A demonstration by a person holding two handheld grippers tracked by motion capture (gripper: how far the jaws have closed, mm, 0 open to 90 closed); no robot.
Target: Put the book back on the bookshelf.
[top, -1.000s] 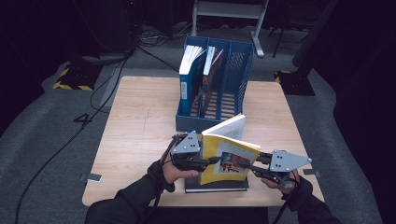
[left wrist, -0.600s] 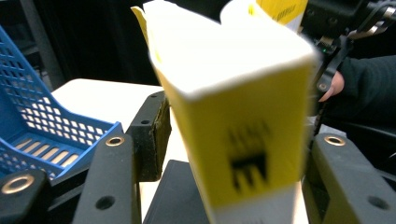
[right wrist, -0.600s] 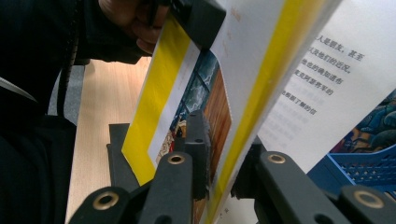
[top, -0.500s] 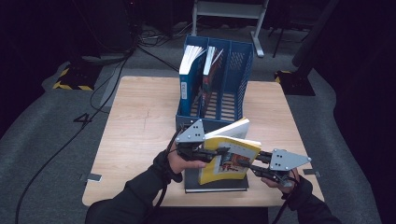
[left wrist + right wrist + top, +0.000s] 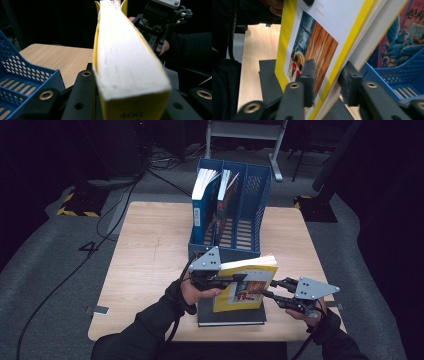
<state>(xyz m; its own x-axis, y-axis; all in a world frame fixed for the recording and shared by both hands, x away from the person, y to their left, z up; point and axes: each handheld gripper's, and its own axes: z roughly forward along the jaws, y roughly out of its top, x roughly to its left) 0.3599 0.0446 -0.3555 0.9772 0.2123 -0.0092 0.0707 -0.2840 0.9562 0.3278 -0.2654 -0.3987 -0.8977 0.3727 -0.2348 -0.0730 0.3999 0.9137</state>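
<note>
A yellow book (image 5: 245,287) stands tilted on its edge over a dark book (image 5: 230,315) that lies flat near the table's front edge. My left gripper (image 5: 235,280) holds the yellow book at its left end; its jaws have just been closing and now press on both covers (image 5: 125,85). My right gripper (image 5: 272,289) is at the book's right edge. Its jaws have just been opening, and the book's corner (image 5: 312,45) lies between them (image 5: 328,77) with the right pad apart from the pages. In the left gripper view the page edge (image 5: 125,62) runs away from me.
A blue file rack (image 5: 262,200) stands just behind the books, at mid table, with a blue-spined book (image 5: 202,205) and a colourful one (image 5: 225,195) upright in its left slots. Bare wooden table (image 5: 150,250) lies to the left. Cables run over the floor beyond.
My left gripper has risen with the yellow book, which now stands steeper. The right gripper has stayed at the book's right edge.
</note>
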